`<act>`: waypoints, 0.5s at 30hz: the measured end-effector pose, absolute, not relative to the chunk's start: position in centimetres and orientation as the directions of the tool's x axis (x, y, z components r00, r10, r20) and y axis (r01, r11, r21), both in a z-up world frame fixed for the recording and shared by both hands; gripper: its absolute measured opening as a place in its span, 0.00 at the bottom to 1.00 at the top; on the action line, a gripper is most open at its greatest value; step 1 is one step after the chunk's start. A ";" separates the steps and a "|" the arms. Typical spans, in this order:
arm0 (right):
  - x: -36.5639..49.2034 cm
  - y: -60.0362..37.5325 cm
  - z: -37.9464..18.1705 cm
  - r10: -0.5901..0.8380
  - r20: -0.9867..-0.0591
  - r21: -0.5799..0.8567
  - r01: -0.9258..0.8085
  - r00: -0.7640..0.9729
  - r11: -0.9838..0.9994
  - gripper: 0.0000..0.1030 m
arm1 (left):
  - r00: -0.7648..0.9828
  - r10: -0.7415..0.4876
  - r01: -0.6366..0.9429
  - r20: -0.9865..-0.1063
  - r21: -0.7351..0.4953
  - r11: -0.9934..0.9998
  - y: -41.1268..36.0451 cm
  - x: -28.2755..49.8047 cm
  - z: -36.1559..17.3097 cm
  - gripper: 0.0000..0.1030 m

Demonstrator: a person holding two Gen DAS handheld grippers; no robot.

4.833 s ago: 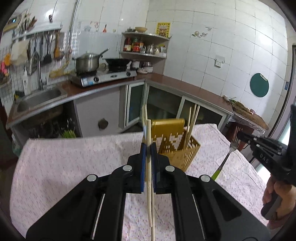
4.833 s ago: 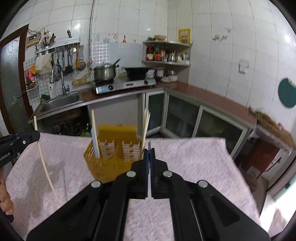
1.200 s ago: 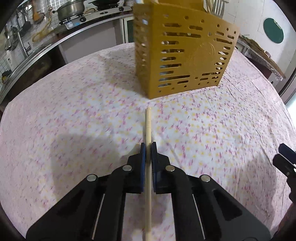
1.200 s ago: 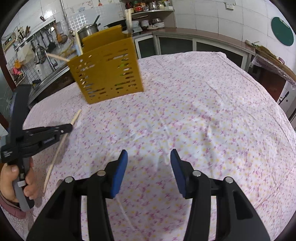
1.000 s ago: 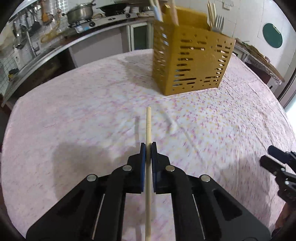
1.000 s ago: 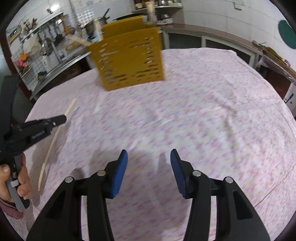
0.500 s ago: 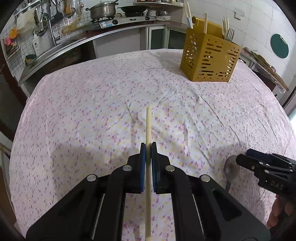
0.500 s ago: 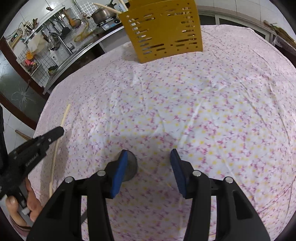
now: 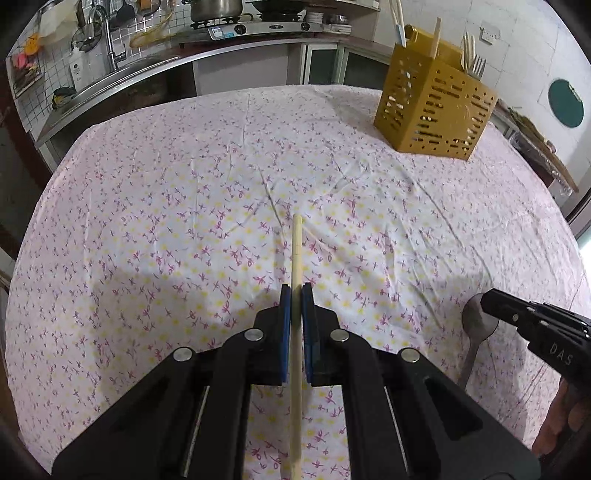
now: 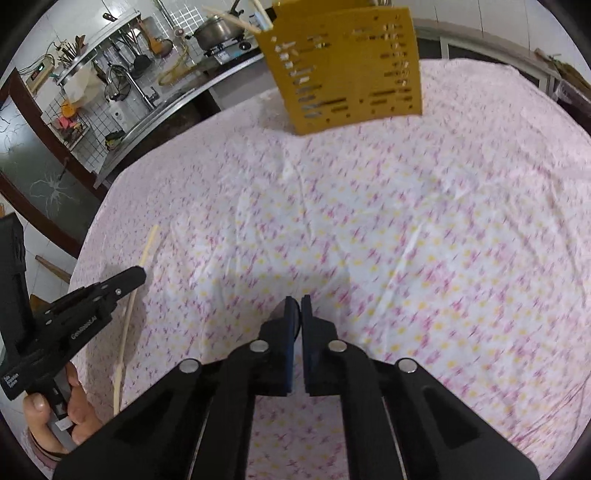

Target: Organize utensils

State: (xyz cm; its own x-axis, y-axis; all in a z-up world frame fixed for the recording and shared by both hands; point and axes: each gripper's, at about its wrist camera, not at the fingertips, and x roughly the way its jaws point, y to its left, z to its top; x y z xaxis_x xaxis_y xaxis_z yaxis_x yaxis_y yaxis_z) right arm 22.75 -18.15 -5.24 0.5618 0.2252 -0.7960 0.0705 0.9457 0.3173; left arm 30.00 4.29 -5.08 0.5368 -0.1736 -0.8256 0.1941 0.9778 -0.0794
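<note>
My left gripper (image 9: 295,295) is shut on a pale wooden chopstick (image 9: 296,251) that pokes forward over the flowered tablecloth (image 9: 184,184). The right wrist view shows that same left gripper (image 10: 142,275) and chopstick (image 10: 147,251) at the left. A metal spoon (image 9: 476,325) lies at the table's near right. My right gripper (image 9: 487,299) is on its bowl, the jaws closing to a narrow slit. From the right wrist, the right gripper (image 10: 298,302) has a grey sliver of spoon (image 10: 280,314) at its pads. The yellow slotted utensil holder (image 9: 432,107) stands at the far right with chopsticks and a fork in it.
Seen from the right wrist, the holder (image 10: 347,70) is straight ahead at the table's far edge. Behind the table runs a counter with a sink (image 9: 110,70) and a stove with a pot (image 9: 218,7). A hand (image 10: 55,413) grips the left tool's handle.
The right jaws, wide apart half a second ago, have come together on the spoon's bowl. Both grippers have pulled back from the holder. The left gripper still holds the chopstick.
</note>
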 end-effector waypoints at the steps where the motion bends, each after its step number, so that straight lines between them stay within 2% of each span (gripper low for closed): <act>1: 22.8 -18.5 -4.7 0.204 -0.790 0.299 0.073 0.577 0.951 0.04 | 0.538 -0.186 0.191 -0.822 -0.096 0.977 4.4 30.1 -4.9 0.04; 11: 23.4 -22.3 1.7 0.001 -0.706 0.051 0.049 0.708 0.997 0.04 | 0.595 -0.284 0.192 -0.752 -0.210 0.959 3.2 30.5 -1.8 0.04; 15: 24.0 -24.5 3.7 -0.013 -0.682 0.054 0.067 0.731 0.996 0.04 | 0.616 -0.306 0.213 -0.726 -0.221 0.952 1.5 30.8 0.0 0.04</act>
State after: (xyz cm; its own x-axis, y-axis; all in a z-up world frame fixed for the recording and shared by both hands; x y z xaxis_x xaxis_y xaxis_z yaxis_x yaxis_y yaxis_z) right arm 24.03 -24.52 3.69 0.7314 -0.0128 -0.6818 0.0673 0.9963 0.0536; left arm 30.81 1.55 0.01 0.6159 -0.3064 -0.7258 0.2134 0.9517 -0.2207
